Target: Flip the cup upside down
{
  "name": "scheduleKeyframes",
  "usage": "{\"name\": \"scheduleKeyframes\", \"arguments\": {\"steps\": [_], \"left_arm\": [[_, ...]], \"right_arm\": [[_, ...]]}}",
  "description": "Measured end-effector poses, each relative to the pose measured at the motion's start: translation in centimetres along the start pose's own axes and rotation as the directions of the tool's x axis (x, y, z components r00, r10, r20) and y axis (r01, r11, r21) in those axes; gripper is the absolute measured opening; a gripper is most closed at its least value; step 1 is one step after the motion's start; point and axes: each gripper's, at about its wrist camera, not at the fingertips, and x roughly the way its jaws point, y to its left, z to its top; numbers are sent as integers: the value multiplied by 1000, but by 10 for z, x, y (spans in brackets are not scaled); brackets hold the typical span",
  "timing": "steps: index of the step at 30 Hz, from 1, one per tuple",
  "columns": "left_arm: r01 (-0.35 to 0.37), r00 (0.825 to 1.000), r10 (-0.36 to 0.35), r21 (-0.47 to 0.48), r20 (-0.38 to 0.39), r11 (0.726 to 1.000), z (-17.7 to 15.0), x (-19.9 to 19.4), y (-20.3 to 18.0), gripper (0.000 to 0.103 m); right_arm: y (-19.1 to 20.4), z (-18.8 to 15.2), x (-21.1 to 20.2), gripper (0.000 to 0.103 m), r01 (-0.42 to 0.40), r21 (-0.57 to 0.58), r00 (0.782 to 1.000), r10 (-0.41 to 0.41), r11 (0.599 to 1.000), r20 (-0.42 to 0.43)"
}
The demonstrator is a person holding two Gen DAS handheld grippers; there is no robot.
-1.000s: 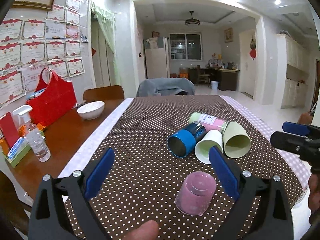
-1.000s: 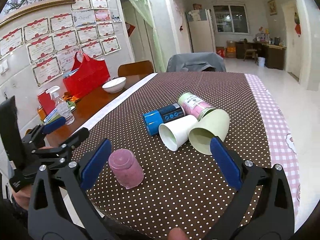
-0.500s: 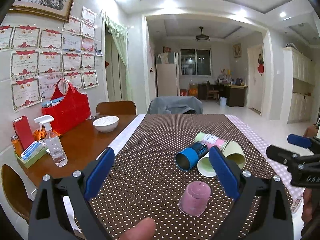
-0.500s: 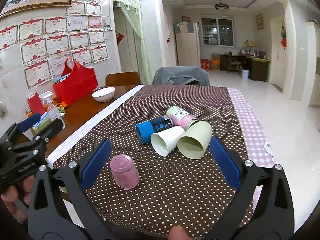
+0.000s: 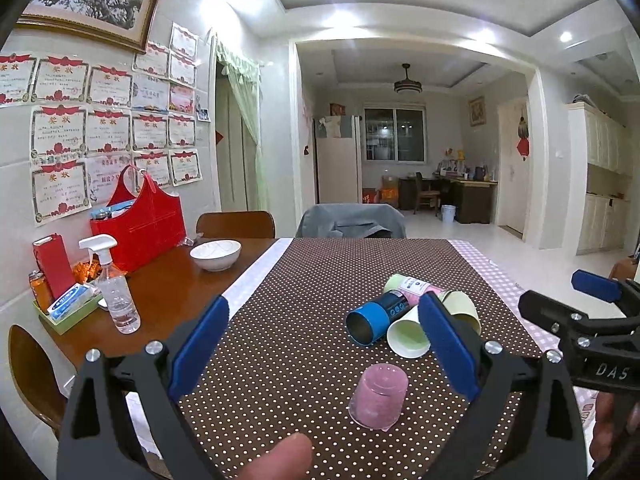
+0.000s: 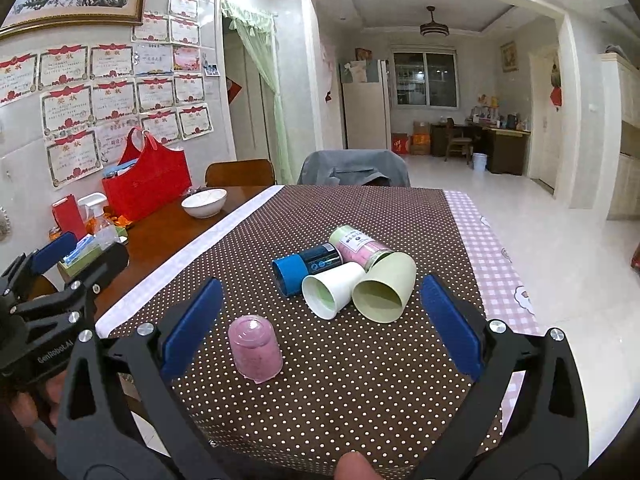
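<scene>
**Pink cup mouth-down on the dotted cloth**

Your pink cup (image 5: 379,399) stands inverted near the tablecloth's (image 5: 304,320) front edge, apart from four containers (image 6: 344,276) lying together behind it. Your left gripper (image 5: 324,344) and right gripper (image 6: 320,324) both gape wide, holding nothing.

Your table (image 5: 172,292) and what sits on it

The wooden top is half covered by a brown polka-dot cloth (image 5: 304,312). On the cloth you have a pink cup (image 5: 379,395) standing mouth-down near the front edge, and behind it a touching cluster lying on their sides: a blue can (image 5: 376,318), a white paper cup (image 5: 408,332), a pale green cup (image 6: 386,286) and a pink-labelled can (image 6: 358,244). On the bare wood to your left stand a white bowl (image 5: 216,254), a spray bottle (image 5: 116,292), a red bag (image 5: 142,226) and a green tray (image 5: 68,312).
</scene>
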Motion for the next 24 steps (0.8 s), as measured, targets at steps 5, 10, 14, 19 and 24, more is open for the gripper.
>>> {"name": "scheduleKeyframes", "arguments": {"steps": [5, 10, 14, 19, 24], "left_arm": [[-13, 1000, 13, 2, -3, 1000, 1, -1, -1, 94], [-21, 1000, 21, -4, -2, 1000, 2, -2, 0, 94], [-20, 1000, 20, -8, -3, 1000, 3, -2, 1, 94], [-20, 1000, 20, -6, -1, 1000, 2, -2, 1, 94], [-10, 1000, 10, -10, -4, 1000, 3, -4, 1, 94]], "right_arm": [[0, 1, -1, 97, 5, 2, 1000, -5, 1000, 5], [1, 2, -3, 97, 7, -1, 1000, -7, 1000, 9], [2, 2, -2, 97, 12, -6, 1000, -11, 1000, 12], [3, 1, -4, 97, 13, -6, 1000, -13, 1000, 15], [3, 1, -4, 97, 12, -5, 1000, -12, 1000, 14]]}}
